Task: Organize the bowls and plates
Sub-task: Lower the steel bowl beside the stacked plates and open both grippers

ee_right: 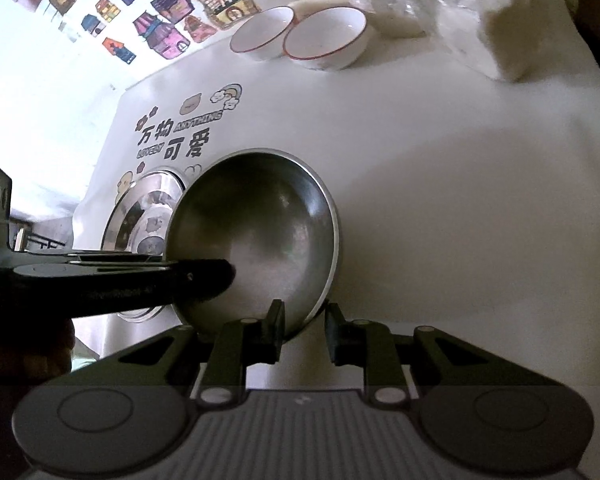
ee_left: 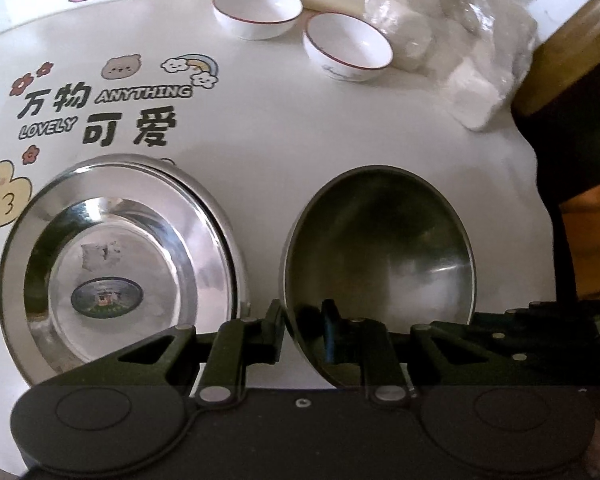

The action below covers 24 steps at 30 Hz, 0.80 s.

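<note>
Steel bowl [ee_left: 380, 256]: left wrist view, tipped up on edge with its hollow facing the camera, oval standing tall, just right of the steel plate [ee_left: 120, 256] lying flat on the white table [ee_left: 320, 128].
Left gripper [ee_left: 302, 330]: narrow, one finger each side of the bowl's near rim, pinching it.
Right wrist view: bowl [ee_right: 260, 236] tilted, mouth toward the lens.
Right gripper [ee_right: 303, 332]: narrow, straddling the bowl's lower right rim; can't tell if it's actually squeezing.
Ceramic bowls [ee_right: 300, 38]: two, far back, upright.
</note>
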Available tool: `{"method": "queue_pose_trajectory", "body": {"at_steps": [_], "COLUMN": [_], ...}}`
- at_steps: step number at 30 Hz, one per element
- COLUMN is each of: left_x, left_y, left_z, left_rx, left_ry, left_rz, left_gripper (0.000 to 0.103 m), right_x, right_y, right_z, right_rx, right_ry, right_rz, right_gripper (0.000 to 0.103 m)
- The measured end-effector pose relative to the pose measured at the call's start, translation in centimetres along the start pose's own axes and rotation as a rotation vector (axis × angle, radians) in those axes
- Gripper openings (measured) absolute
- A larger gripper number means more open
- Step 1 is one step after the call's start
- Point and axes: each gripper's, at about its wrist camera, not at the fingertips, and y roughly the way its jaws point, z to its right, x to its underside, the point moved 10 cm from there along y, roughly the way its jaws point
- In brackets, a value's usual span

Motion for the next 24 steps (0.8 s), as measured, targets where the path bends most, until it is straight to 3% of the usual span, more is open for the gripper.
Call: {"method": "queue_pose_trajectory", "body": {"at_steps": [12,16,20,24], "left_x": [-0.9,-0.6,-0.6,-0.9], "left_y": [1.0,1.1,0.6,-0.7], "left_z": [-0.5,-0.6,-0.4,0.1], "left_rx": [0.008,0.016,0.046,0.097], "left_ry": [-0.003,0.011,0.016,0.021], "left_rz": [-0.013,-0.029,-0.034,-0.032], "left_gripper": [0.024,0.028,0.037,0.056], "right_x": [-1.4,-1.5,-1.5,-1.4], "right_y": [0.5,0.5,0.6,0.0], "right_z": [0.2,0.0,-0.2,0.0], "right_rx": [0.011,0.011,0.012,0.017], "right_ry": [0.029,0.042,0.07,0.099], "right_rz": [0.017,0.032,0.046,0.074], "right_gripper": [0.025,0.032,0.037,0.041]}}
